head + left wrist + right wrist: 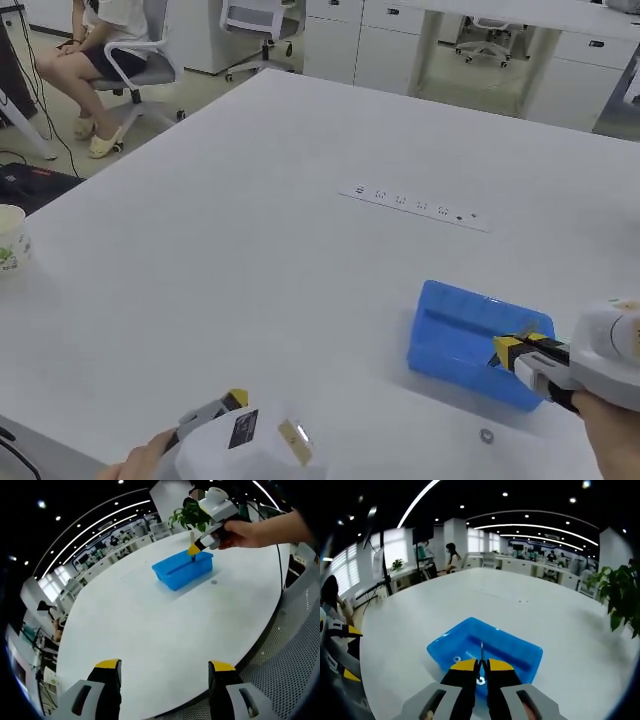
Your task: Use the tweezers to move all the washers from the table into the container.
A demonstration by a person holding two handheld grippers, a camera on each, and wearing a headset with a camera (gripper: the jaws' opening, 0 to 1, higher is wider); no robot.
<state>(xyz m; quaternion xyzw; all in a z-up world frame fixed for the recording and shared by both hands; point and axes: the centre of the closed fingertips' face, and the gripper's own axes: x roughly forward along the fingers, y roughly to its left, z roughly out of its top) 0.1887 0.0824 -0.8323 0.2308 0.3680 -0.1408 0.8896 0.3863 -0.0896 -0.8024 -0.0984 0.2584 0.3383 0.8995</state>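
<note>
A blue container (470, 340) stands on the white table (250, 250) at the near right. My right gripper (512, 350) hovers over its right end, shut on thin metal tweezers (481, 652) that point down into the container (510, 655). Two washers (457, 659) lie on its floor, one of them just under the jaw tips. Another washer (486, 436) rests on the table just in front of the container, also seen as a small ring (214, 582). My left gripper (165, 666) is open and empty at the table's near edge (232, 401), well away from the container (182, 569).
A flush power socket strip (415, 207) sits in the table beyond the container. A paper cup (10, 245) stands at the far left edge. A person sits on an office chair (140, 60) past the table. A potted plant (620, 595) stands to the right.
</note>
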